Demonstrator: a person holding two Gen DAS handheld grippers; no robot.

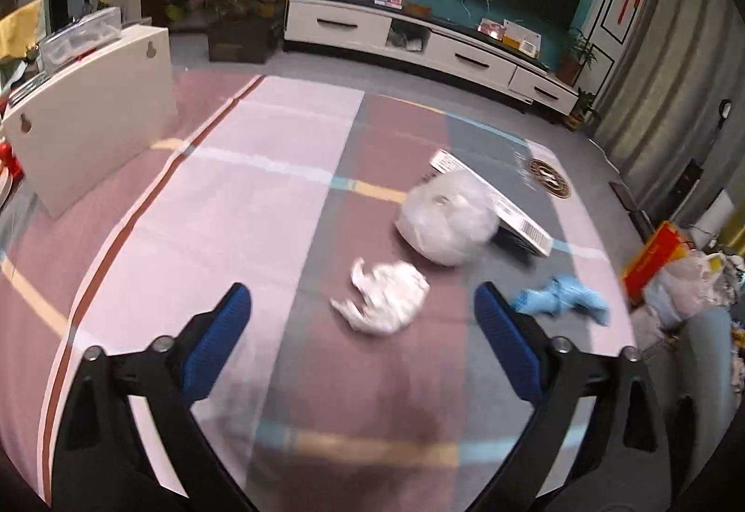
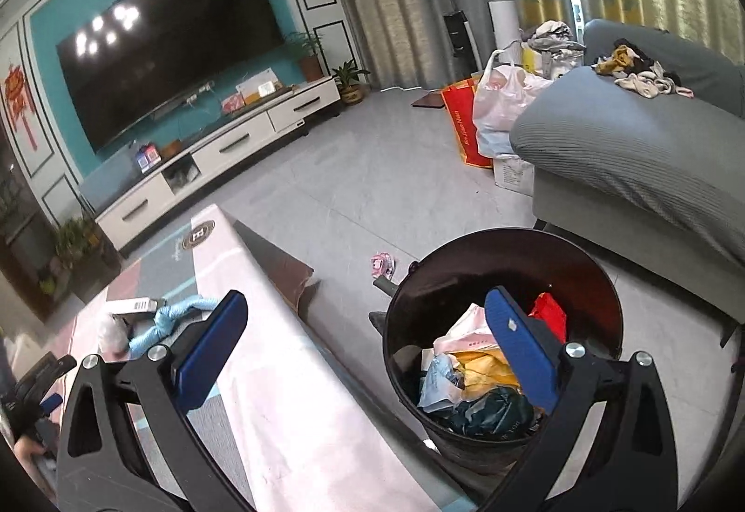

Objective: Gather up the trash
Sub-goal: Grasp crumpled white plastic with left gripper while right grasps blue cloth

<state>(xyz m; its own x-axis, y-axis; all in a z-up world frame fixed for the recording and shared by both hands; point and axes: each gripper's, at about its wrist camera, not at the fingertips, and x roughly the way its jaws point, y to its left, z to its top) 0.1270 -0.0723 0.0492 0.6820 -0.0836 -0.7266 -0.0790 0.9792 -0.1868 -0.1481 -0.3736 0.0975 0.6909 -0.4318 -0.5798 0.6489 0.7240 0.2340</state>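
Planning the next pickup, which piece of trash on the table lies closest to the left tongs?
The crumpled white paper wad, lying just ahead between the open left tongs; the blue glove lies rightward, the clear plastic bundle farther.

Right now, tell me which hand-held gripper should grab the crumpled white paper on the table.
Left. The left hand-held gripper is open and aimed at the crumpled white paper, which lies just ahead between its fingers. The right hand-held gripper is open over the floor beside the trash bin, away from it.
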